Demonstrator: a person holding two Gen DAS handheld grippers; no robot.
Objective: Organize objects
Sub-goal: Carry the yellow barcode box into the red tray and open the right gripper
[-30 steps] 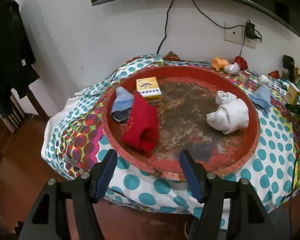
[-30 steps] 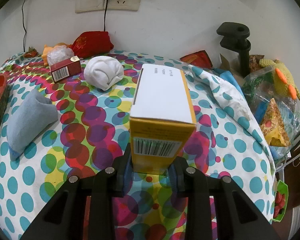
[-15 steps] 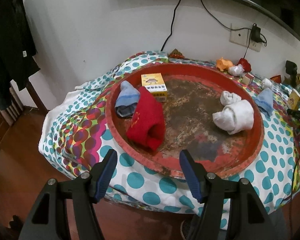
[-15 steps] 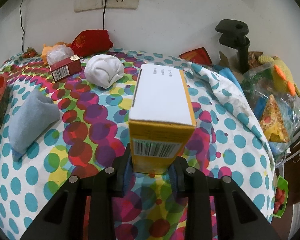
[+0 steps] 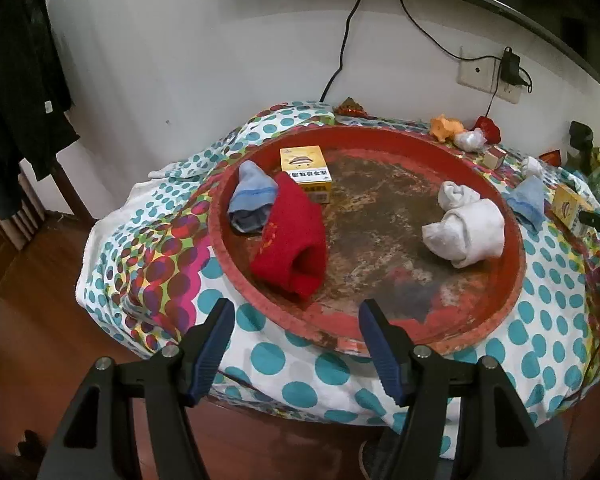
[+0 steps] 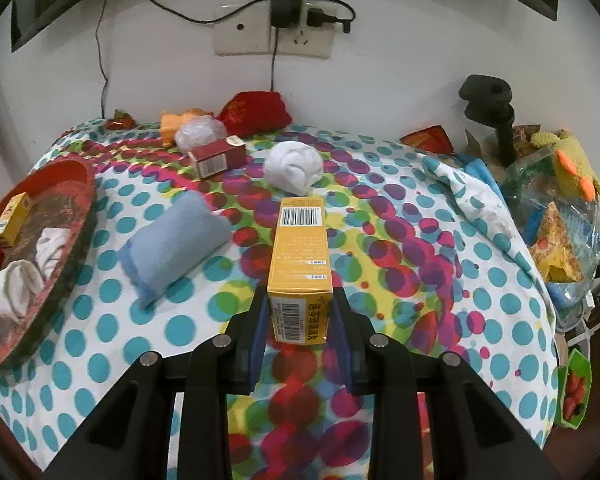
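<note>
My right gripper (image 6: 300, 312) is shut on a yellow box (image 6: 300, 264) and holds it above the dotted tablecloth; the box also shows at the right edge of the left wrist view (image 5: 566, 208). A round red tray (image 5: 512, 264) holds a red sock (image 5: 292, 244), a blue-grey sock (image 5: 252, 200), a second yellow box (image 5: 306, 172) and rolled white socks (image 5: 466, 232). My left gripper (image 5: 296, 344) is open and empty, off the table's near edge in front of the tray. A light blue sock (image 6: 176, 244), a white sock ball (image 6: 294, 166) and a small red box (image 6: 218, 158) lie on the cloth.
A red pouch (image 6: 256, 114), an orange toy (image 6: 176, 120) and a plastic wad (image 6: 200, 132) sit by the wall. A black stand (image 6: 490, 108), snack bags (image 6: 556, 232) and a knitted toy (image 6: 576, 164) crowd the right. Wall socket with charger (image 6: 284, 20) above. Wooden floor (image 5: 32, 340) lies left.
My right gripper has lifted and tipped the yellow box so its long face now points upward. My left gripper has drawn back from the tray, still open.
</note>
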